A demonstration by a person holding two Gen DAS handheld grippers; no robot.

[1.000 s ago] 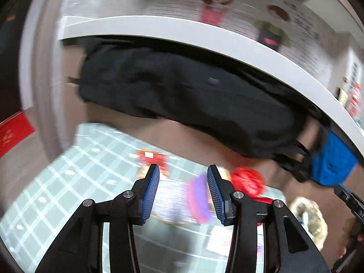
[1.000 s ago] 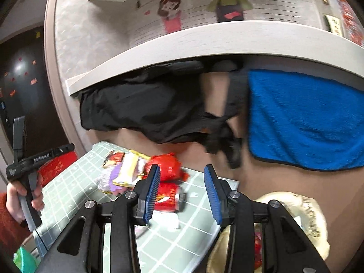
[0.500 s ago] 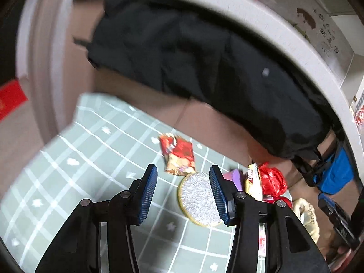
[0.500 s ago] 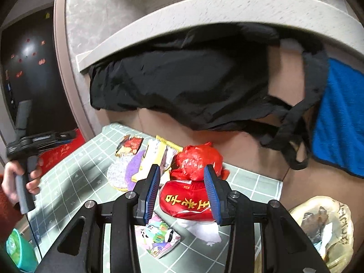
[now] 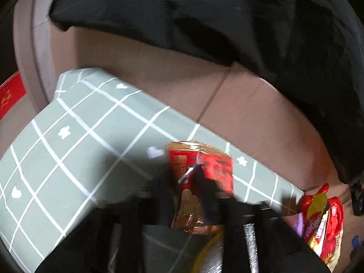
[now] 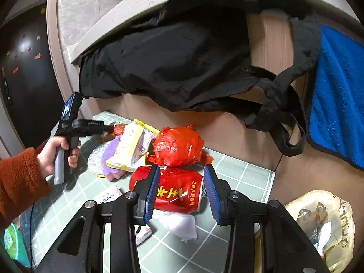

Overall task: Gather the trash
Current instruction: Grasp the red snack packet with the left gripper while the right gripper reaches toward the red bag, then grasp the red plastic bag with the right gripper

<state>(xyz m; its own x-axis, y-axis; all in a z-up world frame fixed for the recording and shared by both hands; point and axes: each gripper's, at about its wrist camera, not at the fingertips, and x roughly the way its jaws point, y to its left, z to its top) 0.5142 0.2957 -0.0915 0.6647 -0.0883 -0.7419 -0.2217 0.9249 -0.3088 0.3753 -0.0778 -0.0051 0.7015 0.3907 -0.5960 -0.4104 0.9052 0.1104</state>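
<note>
Left wrist view is motion-blurred: left gripper (image 5: 193, 195) has its jaws closing on a red-and-gold snack wrapper (image 5: 200, 182), which stands between the dark fingers (image 5: 163, 191); whether the pads already press on it can't be told through the blur. The wrapper sits low over the green grid-pattern surface (image 5: 68, 141), with more red and yellow trash (image 5: 323, 218) at the right edge. Right wrist view is sharp: right gripper (image 6: 182, 193) is held wide, blue pads (image 6: 152, 191) apart and empty, framing a crushed red can (image 6: 175, 191) that lies on its side on the surface (image 6: 245, 182); no contact visible. White crumpled tissue (image 6: 182, 225) lies just below the can. Just beyond the can is a balled-up red plastic bag (image 6: 177, 145), touching it; beside that is a yellow-and-white snack packet (image 6: 132, 147) lying over a purple-and-silver wrapper (image 6: 102, 161). At left, the person's hand (image 6: 54, 157) in an orange fuzzy sleeve (image 6: 18, 182) grips the left gripper's handle, its tip at the far end of the pile. At lower right, off the surface, is a pale plastic bag (image 6: 323, 225) with scraps inside. Farther back, a black cloth bag (image 6: 173, 61) hangs from a white shelf edge (image 6: 113, 18), with a blue towel (image 6: 336, 104) to the right against a brown wall (image 6: 268, 41).
</note>
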